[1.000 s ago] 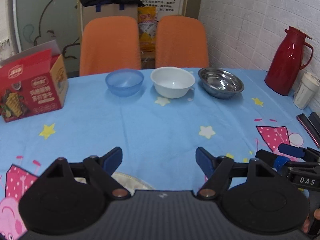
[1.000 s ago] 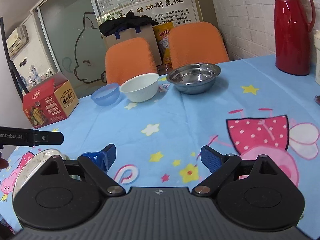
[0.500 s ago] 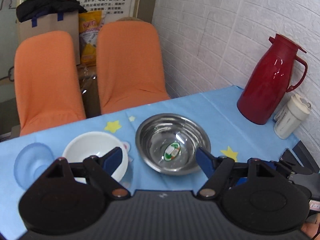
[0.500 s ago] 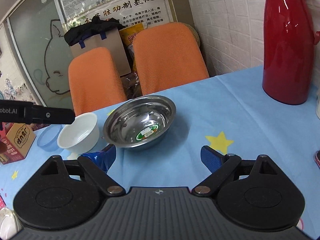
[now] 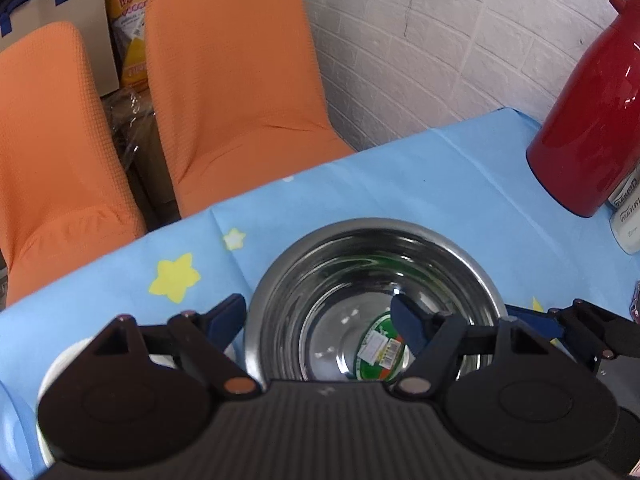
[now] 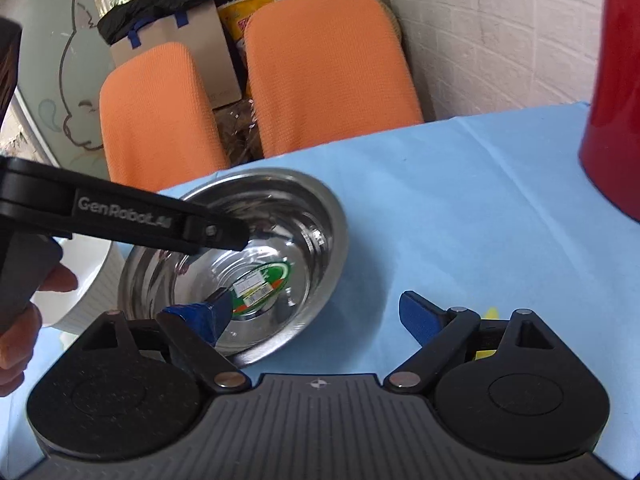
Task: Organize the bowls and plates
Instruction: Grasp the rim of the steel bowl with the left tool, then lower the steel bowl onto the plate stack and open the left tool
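The steel bowl (image 5: 374,280) sits on the blue-clothed desk (image 5: 420,184) near its far edge, a green label on its bottom. The left gripper (image 5: 318,314) is spread wide, straddling the bowl's left rim, one finger inside and one outside. The right gripper (image 6: 316,312) is also spread, straddling the right rim the same way; neither seems to touch it. A white bowl (image 6: 94,280) stands just beside the steel bowl, and a red thermos (image 5: 592,120) stands near the wall

2 orange chairs (image 5: 224,80), red thermos (image 5: 592,120), blue star tablecloth (image 5: 400,184), brick wall (image 5: 440,40)
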{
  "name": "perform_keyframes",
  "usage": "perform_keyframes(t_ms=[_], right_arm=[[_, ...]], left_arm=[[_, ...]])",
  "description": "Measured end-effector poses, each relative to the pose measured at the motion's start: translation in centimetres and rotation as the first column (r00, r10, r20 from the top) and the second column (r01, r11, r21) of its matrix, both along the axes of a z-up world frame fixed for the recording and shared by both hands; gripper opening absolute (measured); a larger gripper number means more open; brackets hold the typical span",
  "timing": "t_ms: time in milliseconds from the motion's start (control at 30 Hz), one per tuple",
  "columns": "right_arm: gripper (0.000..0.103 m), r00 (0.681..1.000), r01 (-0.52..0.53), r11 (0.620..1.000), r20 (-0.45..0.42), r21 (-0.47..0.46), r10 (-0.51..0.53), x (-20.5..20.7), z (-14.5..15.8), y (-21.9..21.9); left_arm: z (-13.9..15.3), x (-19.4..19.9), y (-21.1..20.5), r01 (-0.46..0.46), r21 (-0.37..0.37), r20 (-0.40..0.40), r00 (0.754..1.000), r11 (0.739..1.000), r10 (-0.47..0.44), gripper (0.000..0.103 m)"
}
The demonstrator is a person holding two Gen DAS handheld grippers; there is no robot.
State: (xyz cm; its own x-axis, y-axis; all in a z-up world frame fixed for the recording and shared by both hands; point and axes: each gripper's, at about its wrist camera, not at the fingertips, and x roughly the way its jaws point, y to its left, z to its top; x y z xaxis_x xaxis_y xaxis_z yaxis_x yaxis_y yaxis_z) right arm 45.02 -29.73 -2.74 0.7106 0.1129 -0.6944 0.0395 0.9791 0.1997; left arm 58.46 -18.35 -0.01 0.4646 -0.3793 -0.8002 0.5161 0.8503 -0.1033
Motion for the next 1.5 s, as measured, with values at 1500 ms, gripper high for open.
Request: perform_keyframes(t_ms=[1500], right_arm=[[0.066, 0.989, -0.149, 0.988, 0.018, 0.032, 0.149, -27.6, 0.8, 11.2]], left_arm=[[-0.9, -31.5, 11.7, -0.028, 0.015, -0.045, 0.999, 1.0, 0.028, 0.035]])
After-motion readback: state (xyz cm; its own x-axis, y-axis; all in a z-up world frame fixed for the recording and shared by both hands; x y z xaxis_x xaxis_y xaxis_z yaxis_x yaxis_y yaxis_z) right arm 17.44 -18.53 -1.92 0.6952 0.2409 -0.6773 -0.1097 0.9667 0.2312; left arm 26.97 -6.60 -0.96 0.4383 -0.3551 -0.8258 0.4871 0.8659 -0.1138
